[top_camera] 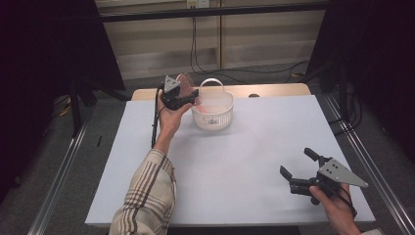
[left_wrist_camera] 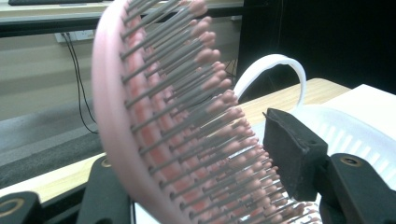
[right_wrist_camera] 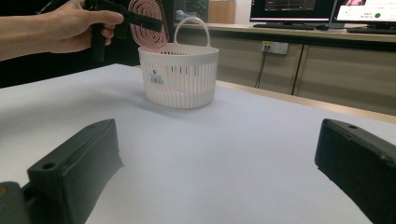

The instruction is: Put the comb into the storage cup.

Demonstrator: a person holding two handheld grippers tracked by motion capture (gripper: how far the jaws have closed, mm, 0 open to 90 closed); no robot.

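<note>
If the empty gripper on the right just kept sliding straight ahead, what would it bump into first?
Probably the white basket. The right gripper has its jaws open over bare table, and the basket stands ahead, a little left of centre, so it might just slip past.

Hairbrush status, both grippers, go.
Left gripper shut on pink hairbrush, raised beside white basket. Right gripper open, empty, low over the table. Nothing blocking.

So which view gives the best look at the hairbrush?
The left gripper view: the pink hairbrush sits close up between the left gripper fingers, its bristles distinct. The right gripper view shows it small and far off above the basket. The high view shows it tiny beside the basket handle.
</note>
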